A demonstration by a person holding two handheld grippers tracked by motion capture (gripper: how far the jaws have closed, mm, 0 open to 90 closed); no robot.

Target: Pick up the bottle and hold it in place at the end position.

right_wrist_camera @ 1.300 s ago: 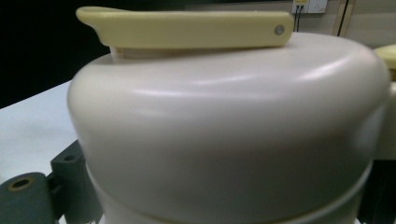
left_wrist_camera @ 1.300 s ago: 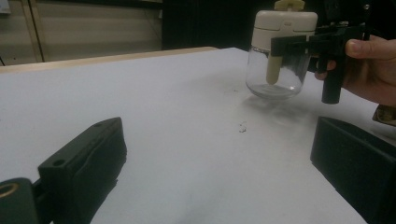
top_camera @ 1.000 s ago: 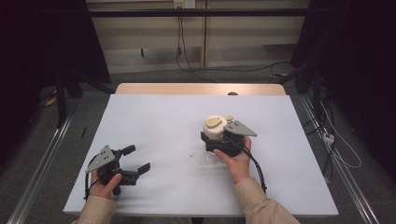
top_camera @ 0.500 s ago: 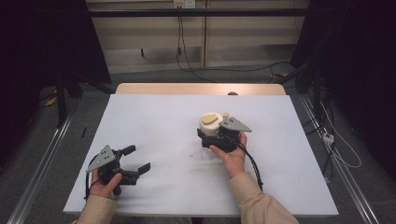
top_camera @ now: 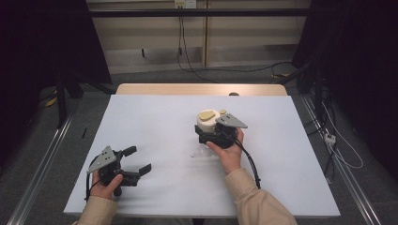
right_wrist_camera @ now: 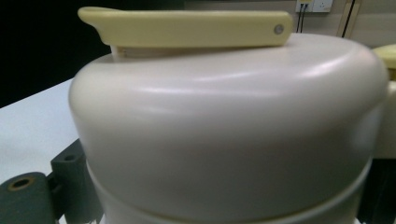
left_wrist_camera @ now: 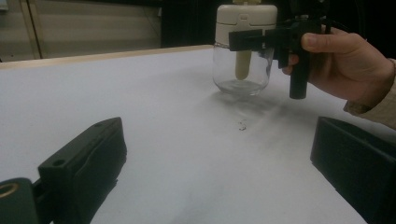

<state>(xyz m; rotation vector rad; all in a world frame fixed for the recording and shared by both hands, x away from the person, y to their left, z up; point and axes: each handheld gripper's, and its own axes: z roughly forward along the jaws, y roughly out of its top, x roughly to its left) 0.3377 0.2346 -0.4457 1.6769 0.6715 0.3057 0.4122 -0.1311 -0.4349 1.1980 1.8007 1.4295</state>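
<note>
A clear glass jar (top_camera: pixel 208 121) with a cream lid and a pale yellow flap on top stands right of the table's middle. My right gripper (top_camera: pixel 205 131) is shut on the jar at its lid. In the left gripper view one black jaw crosses the lid of the jar (left_wrist_camera: pixel 243 70). The lid (right_wrist_camera: pixel 224 130) and its yellow flap (right_wrist_camera: pixel 187 28) loom close in the right gripper view, between the right gripper (right_wrist_camera: pixel 219 196) jaws. My left gripper (top_camera: pixel 140 159) rests open at the table's near left, nothing between its jaws; it (left_wrist_camera: pixel 219 163) points toward the jar.
The table (top_camera: pixel 155 117) has a white top and a wooden far edge. A tiny dark speck (top_camera: pixel 195 154) lies just in front of the jar. A small dark object (top_camera: pixel 233 93) sits at the far edge. Cables run on the floor beyond.
The right gripper and the jar have shifted a little to the left together. The left gripper has stayed where it was, open.
</note>
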